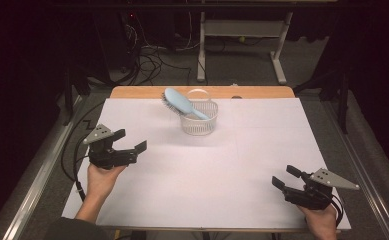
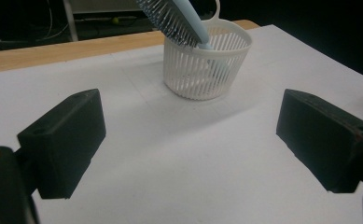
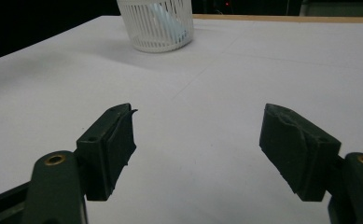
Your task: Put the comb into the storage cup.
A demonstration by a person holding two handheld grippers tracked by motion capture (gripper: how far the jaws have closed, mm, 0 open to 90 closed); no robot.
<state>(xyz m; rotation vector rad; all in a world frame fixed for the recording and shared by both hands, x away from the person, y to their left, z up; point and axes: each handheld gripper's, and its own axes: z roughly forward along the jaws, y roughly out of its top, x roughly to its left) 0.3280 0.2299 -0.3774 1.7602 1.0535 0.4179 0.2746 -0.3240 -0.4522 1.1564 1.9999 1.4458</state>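
A white slotted basket (image 1: 199,120) stands on the white sheet near the table's far edge. A light blue hairbrush (image 1: 178,102) leans in it, handle down, bristled head sticking out up and to the left. The left gripper view has the basket (image 2: 207,60) and brush (image 2: 177,21) straight ahead. In the right gripper view the basket (image 3: 156,23) sits far off at the top. My left gripper (image 1: 130,140) is held open at the left, well short of the basket. My right gripper (image 1: 285,177) is open near the front right corner. Both hold nothing.
A white sheet (image 1: 207,165) covers most of the wooden table (image 1: 132,93). Beyond the far edge are a desk frame (image 1: 242,45) and loose cables (image 1: 152,62) on the floor. Metal rails run along both sides of the table.
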